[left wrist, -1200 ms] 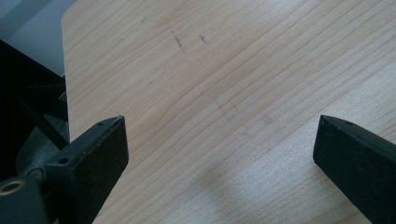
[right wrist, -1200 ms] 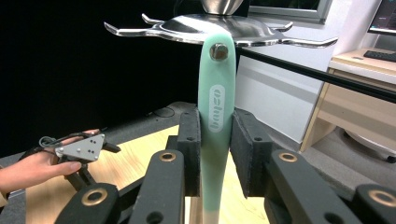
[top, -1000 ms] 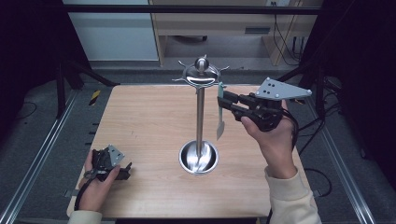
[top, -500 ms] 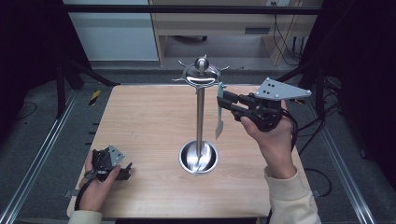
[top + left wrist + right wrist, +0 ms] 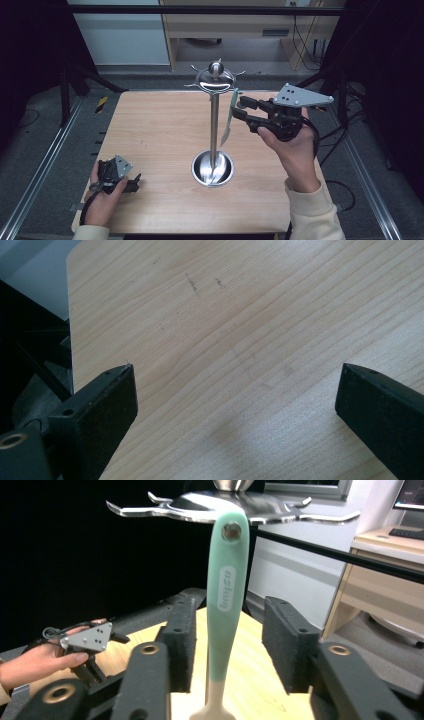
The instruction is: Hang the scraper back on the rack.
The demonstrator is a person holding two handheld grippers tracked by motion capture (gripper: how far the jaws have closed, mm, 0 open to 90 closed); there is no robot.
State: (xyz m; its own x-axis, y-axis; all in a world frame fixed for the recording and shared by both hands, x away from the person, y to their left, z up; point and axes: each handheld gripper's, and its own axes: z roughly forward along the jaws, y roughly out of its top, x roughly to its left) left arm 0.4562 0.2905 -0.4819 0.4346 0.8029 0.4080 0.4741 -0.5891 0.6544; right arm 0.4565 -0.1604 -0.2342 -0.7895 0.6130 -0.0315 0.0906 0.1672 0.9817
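While a mint-green utensil hangs by the hole in its handle from a prong of the metal stand, the right gripper sits around that handle with its jaws apart, a gap showing on each side in the right gripper view. The handle turns cream toward the bottom; its working end is cut off from sight. The stand rises from a round shiny base near the middle of the wooden table. Well apart, at the table's near left corner, the left gripper rests low in the person's hand, jaws spread wide over bare wood.
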